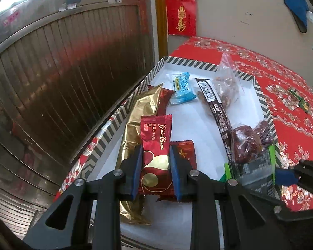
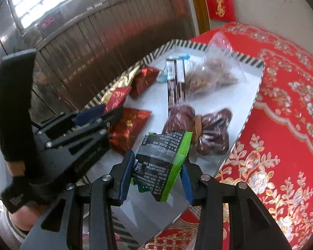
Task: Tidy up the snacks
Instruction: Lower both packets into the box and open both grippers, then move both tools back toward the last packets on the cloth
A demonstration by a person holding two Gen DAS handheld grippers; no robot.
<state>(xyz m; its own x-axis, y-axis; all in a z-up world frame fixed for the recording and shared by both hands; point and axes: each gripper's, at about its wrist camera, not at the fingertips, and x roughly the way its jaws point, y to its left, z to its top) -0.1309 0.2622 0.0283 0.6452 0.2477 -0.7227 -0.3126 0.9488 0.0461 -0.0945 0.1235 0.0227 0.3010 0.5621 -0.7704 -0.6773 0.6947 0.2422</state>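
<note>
The left tool (image 1: 154, 173) reaches in from the bottom of its own view, its fingers pointing up the frame over the striped-rim tray (image 1: 154, 70), and its blue pads are pressed against both sides of a red Golden Crown packet (image 1: 156, 152), gripping it at the lower centre of the frame. Beneath that packet lie a long gold wrapper (image 1: 135, 129) and another red packet (image 1: 183, 150) on the tray's white floor. Higher in the frame sit a blue-and-white sweet (image 1: 181, 87), a dark bar with a barcode (image 1: 215, 108), a clear bag of nuts (image 1: 227, 83) and wrapped red dates (image 1: 246, 143).

The right tool (image 2: 156, 179) comes in from the bottom of its own view, tilted up and leftward, and is clamped on a green-and-black packet (image 2: 167, 158) held above the near end of the tray. In this view the left tool crosses the left side of the frame at a slant, a dark-gloved hand (image 2: 16, 191) on its grip at lower left. The tray rests on a worktop with a red floral cloth (image 2: 281, 125)
</note>
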